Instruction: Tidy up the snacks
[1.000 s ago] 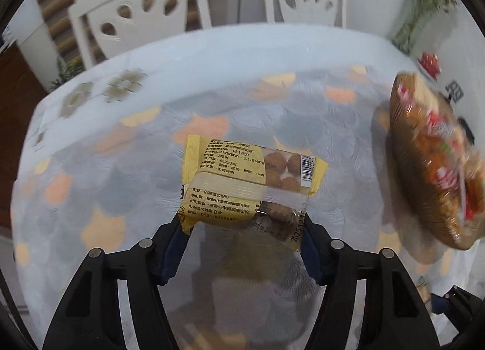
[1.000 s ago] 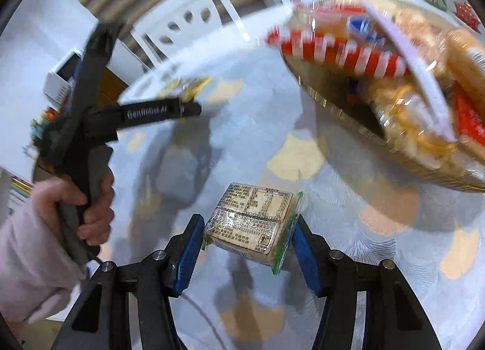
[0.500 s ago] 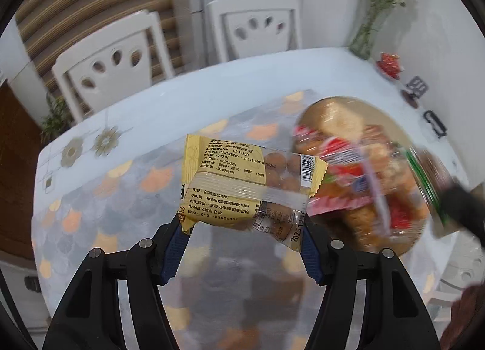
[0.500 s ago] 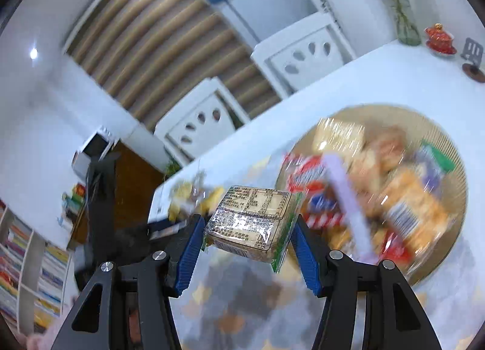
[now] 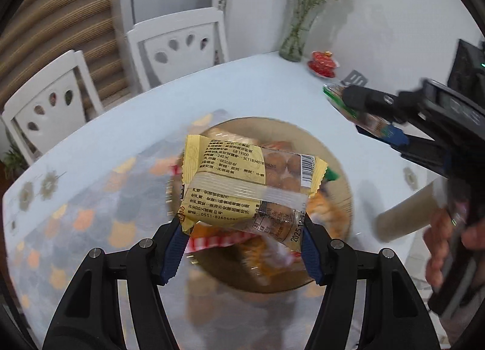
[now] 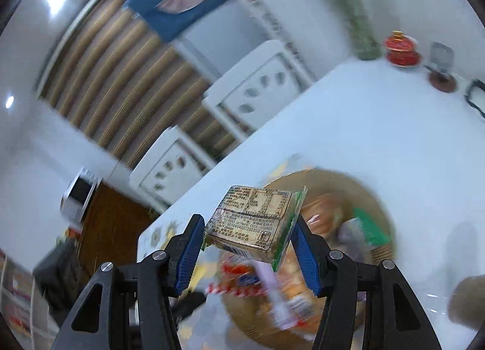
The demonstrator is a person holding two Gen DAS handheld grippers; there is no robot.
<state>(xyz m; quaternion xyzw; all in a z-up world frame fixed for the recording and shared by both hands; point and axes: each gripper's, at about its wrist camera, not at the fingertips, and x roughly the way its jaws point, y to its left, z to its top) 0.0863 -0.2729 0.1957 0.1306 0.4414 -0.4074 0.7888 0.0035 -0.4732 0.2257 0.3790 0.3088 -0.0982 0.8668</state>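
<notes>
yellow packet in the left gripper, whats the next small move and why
Probably lower the left gripper and release. It is shut on the yellow packet, held above the round basket already holding snacks, so a short descent should set it inside. The right gripper, holding a green-edged packet, can follow.

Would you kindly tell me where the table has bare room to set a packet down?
The white tabletop is bare between the snack basket and the chairs, and toward the vase. The patterned mat left of the basket is also open. The basket itself is crowded with packets.
</notes>
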